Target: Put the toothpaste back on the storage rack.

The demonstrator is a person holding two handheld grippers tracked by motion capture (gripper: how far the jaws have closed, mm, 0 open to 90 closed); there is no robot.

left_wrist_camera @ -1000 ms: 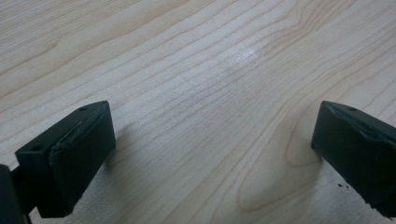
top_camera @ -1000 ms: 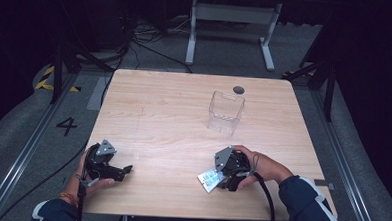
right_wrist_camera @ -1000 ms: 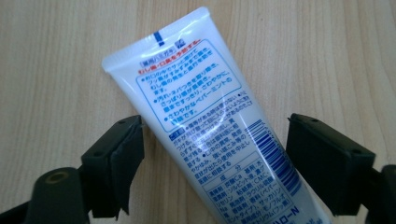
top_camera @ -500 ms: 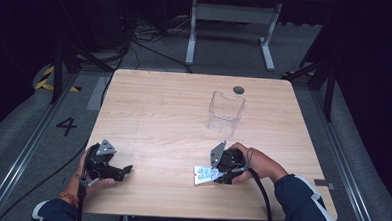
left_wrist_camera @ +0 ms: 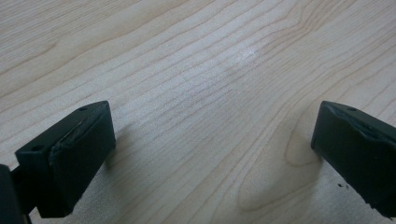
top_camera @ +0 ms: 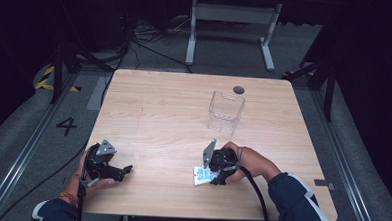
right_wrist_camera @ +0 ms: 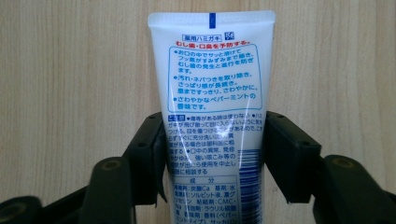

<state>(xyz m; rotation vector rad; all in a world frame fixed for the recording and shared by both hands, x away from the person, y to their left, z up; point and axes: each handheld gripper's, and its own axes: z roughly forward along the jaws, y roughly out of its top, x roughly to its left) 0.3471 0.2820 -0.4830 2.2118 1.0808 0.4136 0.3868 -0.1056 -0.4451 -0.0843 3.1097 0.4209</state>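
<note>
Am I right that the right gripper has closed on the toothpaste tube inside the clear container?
Not quite. The right gripper is closed on the toothpaste tube, but the tube lies on the bare table, nearer the person than the clear container. The high view shows it.

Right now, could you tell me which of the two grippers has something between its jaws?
The right gripper: its jaws have just closed on a white tube lying on the table. The left gripper stands open over bare wood.
</note>
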